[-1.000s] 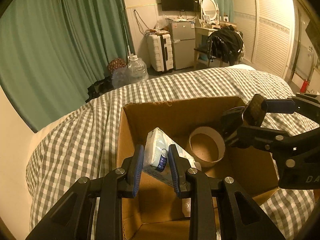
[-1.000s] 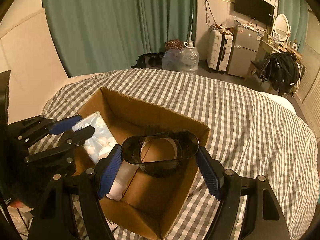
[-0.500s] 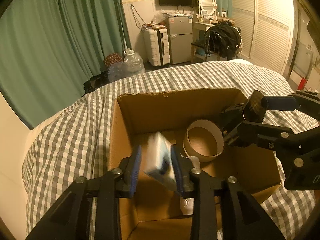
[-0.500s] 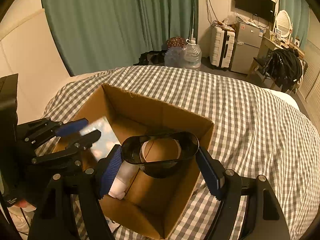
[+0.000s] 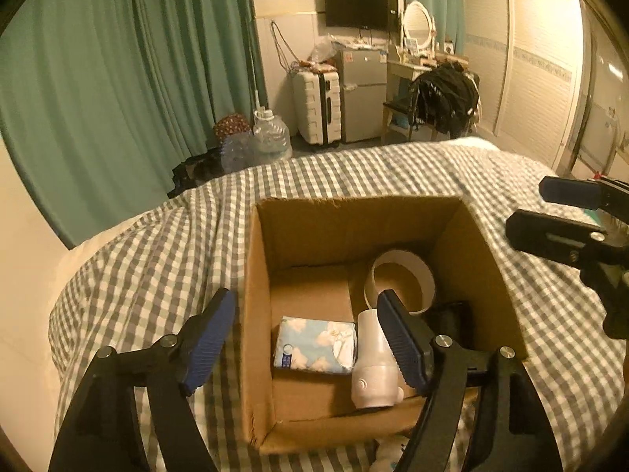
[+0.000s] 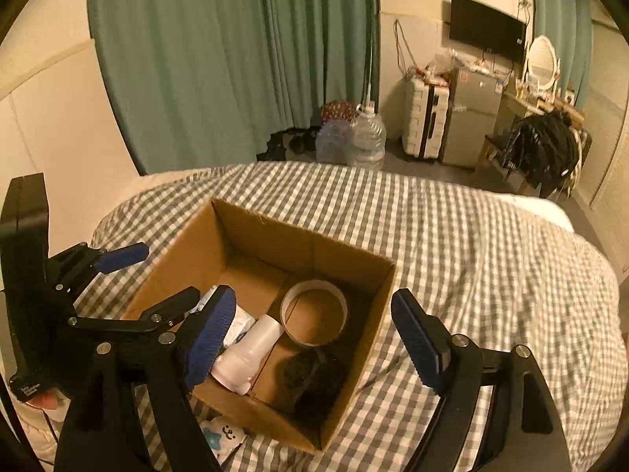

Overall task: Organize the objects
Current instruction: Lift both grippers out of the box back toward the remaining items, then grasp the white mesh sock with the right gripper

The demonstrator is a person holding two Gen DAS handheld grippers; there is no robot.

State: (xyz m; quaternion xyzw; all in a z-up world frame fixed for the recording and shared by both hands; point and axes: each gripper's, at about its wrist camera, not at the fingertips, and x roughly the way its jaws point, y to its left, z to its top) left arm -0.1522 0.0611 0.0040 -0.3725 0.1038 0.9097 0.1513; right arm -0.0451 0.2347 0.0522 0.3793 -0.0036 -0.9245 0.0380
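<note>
An open cardboard box (image 5: 354,201) (image 6: 302,232) stands on the checked bed. Inside lie a pale blue tissue pack (image 5: 314,344) (image 6: 241,322), a white bottle-shaped thing (image 5: 373,369) (image 6: 251,350), a tape roll (image 5: 403,279) (image 6: 314,314) and a black thing (image 5: 452,318) (image 6: 310,377). My left gripper (image 5: 304,299) (image 6: 169,273) hovers above the box's near left side. Its jaws are opening, with nothing between them. My right gripper (image 6: 312,295) (image 5: 528,206) hangs over the box's right side. Its jaws are opening too and hold nothing.
The checked bedcover (image 6: 471,236) spreads around the box. A small white toy with a smiling face (image 6: 224,434) lies by the box's near corner. Beyond the bed are green curtains (image 5: 118,78), water jugs (image 6: 365,137), a suitcase (image 5: 318,106) and a chair with dark clothes (image 5: 444,94).
The left gripper opened and the tissue pack dropped flat into the box. The right gripper let go of the black thing, which now lies in the box. Both grippers rose a little.
</note>
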